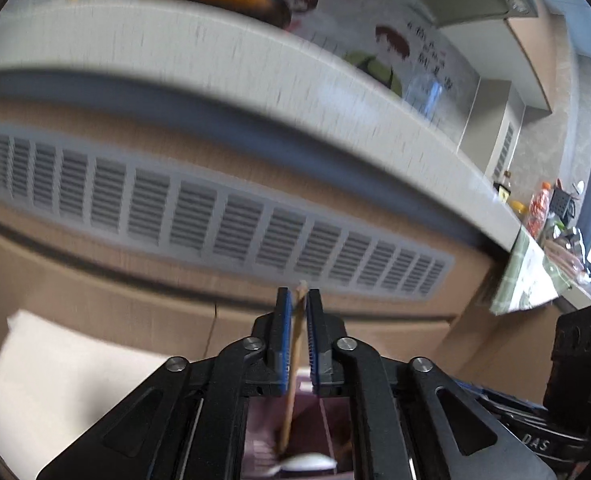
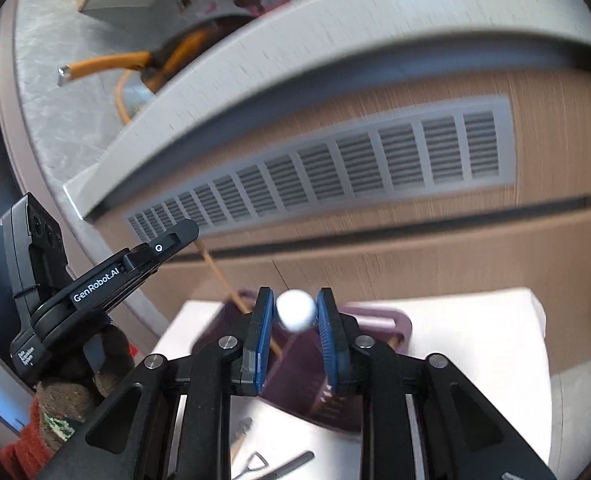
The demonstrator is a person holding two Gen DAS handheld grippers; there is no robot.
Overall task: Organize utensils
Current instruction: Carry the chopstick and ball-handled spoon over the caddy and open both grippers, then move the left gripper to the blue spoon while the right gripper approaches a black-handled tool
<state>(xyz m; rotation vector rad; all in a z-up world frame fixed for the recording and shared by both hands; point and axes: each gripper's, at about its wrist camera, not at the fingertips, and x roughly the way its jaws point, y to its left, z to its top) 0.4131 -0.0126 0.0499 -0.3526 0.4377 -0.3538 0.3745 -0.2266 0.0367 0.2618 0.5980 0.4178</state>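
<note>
left hand-held gripper (image 1: 298,300): blue ribbed pads slightly parted, a slim tan wooden chopstick (image 1: 293,364) standing loose between them, its lower end down in a mauve slotted utensil holder (image 2: 315,376) beside a white spoon bowl (image 1: 307,461). right hand-held gripper (image 2: 295,305): pads pinching a white rounded spoon end (image 2: 296,309) above that holder, which sits on a white worktop (image 2: 475,344).

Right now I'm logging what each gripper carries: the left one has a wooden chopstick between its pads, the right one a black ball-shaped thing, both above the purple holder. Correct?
Not quite: the rounded thing between the right gripper's pads is white, not black, as the right wrist view shows. The rest stands: the left gripper has the wooden chopstick between its pads, above the purple holder.
</note>
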